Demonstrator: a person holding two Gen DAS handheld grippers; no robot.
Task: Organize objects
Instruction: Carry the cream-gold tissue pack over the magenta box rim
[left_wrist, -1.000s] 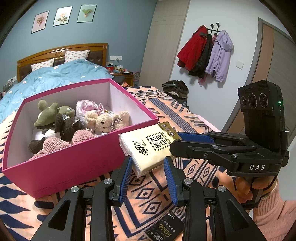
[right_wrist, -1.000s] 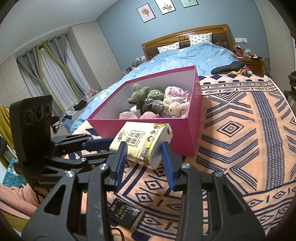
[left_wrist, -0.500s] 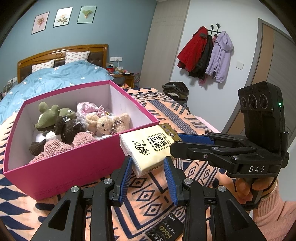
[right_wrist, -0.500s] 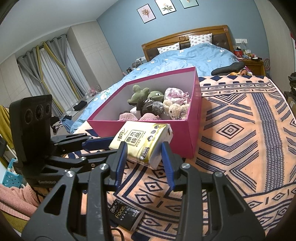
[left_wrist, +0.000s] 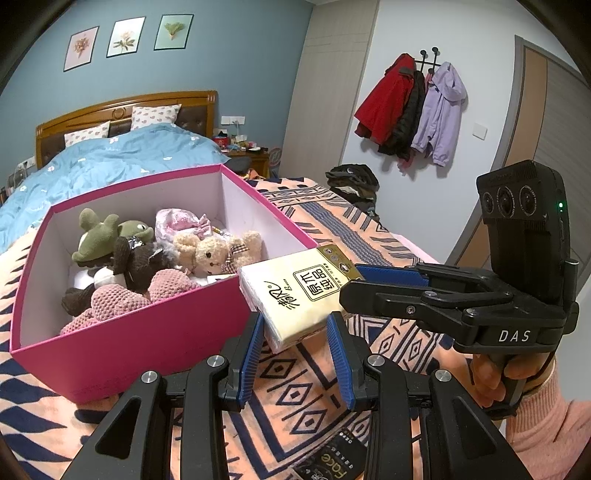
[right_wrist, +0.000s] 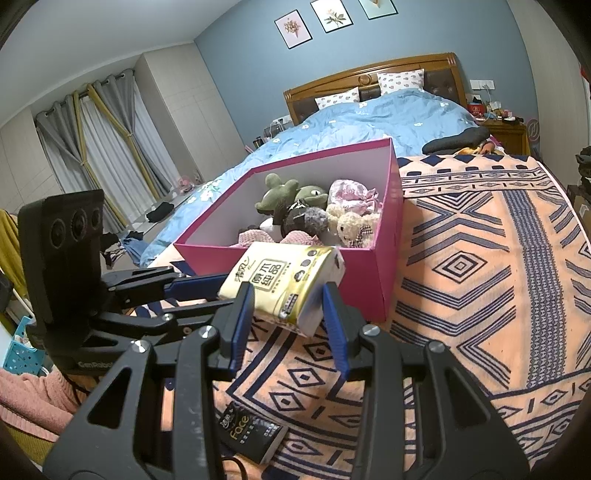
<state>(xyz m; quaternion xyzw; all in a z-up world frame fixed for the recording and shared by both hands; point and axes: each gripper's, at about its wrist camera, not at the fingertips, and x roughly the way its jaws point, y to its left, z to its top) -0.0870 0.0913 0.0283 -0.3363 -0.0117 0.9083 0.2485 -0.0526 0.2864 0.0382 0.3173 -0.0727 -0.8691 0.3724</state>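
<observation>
Both grippers are clamping the same yellow tissue pack (left_wrist: 303, 291), holding it in the air just outside the near corner of the pink box (left_wrist: 147, 332): the left gripper (left_wrist: 295, 332) is pinching one end, the right gripper (right_wrist: 288, 306) the other, their fingers crossing. The box is sitting on the patterned blanket (right_wrist: 480, 295) with plush toys (left_wrist: 147, 254) inside, while a dark packet (right_wrist: 255, 432) is lying below the grippers

Patterned bed (right_wrist: 480, 280): pink box (right_wrist: 388, 258), black packet (right_wrist: 255, 432)
</observation>
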